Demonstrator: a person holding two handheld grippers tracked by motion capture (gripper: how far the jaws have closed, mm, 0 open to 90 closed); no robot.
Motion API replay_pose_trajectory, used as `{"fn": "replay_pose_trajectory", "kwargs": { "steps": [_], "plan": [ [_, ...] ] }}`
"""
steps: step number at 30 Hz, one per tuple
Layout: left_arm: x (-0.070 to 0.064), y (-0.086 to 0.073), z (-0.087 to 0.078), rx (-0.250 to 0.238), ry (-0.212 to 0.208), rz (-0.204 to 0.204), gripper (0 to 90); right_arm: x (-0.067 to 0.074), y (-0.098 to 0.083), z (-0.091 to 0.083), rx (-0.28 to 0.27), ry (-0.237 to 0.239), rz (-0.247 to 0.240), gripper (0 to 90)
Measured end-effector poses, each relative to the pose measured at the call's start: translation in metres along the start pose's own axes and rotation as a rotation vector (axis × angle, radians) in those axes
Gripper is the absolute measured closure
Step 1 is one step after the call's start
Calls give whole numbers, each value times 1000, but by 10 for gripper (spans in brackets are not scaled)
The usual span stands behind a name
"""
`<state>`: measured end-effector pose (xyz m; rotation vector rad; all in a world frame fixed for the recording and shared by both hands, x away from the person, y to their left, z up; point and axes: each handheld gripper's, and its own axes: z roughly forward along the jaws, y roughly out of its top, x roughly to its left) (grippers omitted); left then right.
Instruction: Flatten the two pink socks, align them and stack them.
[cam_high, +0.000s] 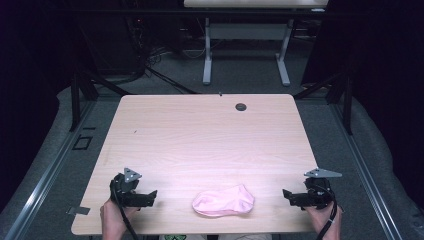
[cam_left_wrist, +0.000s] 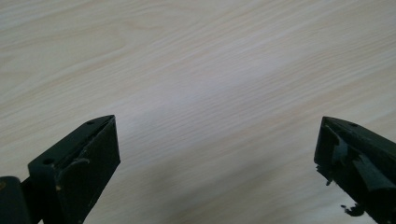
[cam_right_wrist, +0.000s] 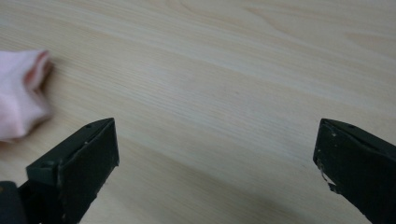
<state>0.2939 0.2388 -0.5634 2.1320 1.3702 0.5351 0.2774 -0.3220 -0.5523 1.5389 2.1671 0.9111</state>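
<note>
The pink sock (cam_high: 223, 201) lies folded on the wooden table (cam_high: 200, 135), near its front edge. The left gripper (cam_high: 148, 196) sits left of the sock, jaws wide apart, nothing between them; the right gripper (cam_high: 289, 195) sits right of it, jaws wide apart too.

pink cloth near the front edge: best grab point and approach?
Judging by its pose, take the cloth at its right end, where the open hem faces the right tool. Come in level from the right. It lies flat and bunched, so pinch the loose edge, not the middle.

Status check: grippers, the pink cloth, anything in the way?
Left gripper open, empty. Right gripper open, empty. Pink cloth bunched at the near table edge, between them, untouched. Nothing in the way.
</note>
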Motion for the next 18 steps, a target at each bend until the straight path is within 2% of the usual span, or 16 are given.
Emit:
{"fn": "replay_pose_trajectory", "kwargs": {
  "steps": [2, 4, 6, 8, 10, 12, 14, 15, 18],
  "plan": [
    [6, -4, 5, 3, 14, -12, 0, -7, -5, 6, 12, -11, 15, 0],
    [10, -8, 10, -15, 26, -24, 0, -12, -9, 11, 16, -28, 19, 0],
    [12, -11, 14, -18, 15, -38, 0, -17, -13, 16, 15, -37, 21, 0],
    [12, -13, 16, -17, 20, -32, 0, -21, -16, 21, 17, -53, 26, 0],
    [13, -14, 20, -42, 8, -50, 0, -23, -18, 22, 2, -78, 22, 0],
    [16, -16, 21, -58, 8, -61, 0, -24, -18, 23, -7, -84, 18, 0],
    [17, -18, 22, -91, 8, -65, 0, -23, -19, 26, -18, -114, -6, 0],
    [18, -19, 23, -101, 8, -63, 0, -23, -20, 27, -42, -115, -4, 0],
    [18, -20, 23, -101, 6, -68, 0, -24, -21, 28, -64, -113, -4, 0]
  ]
}}
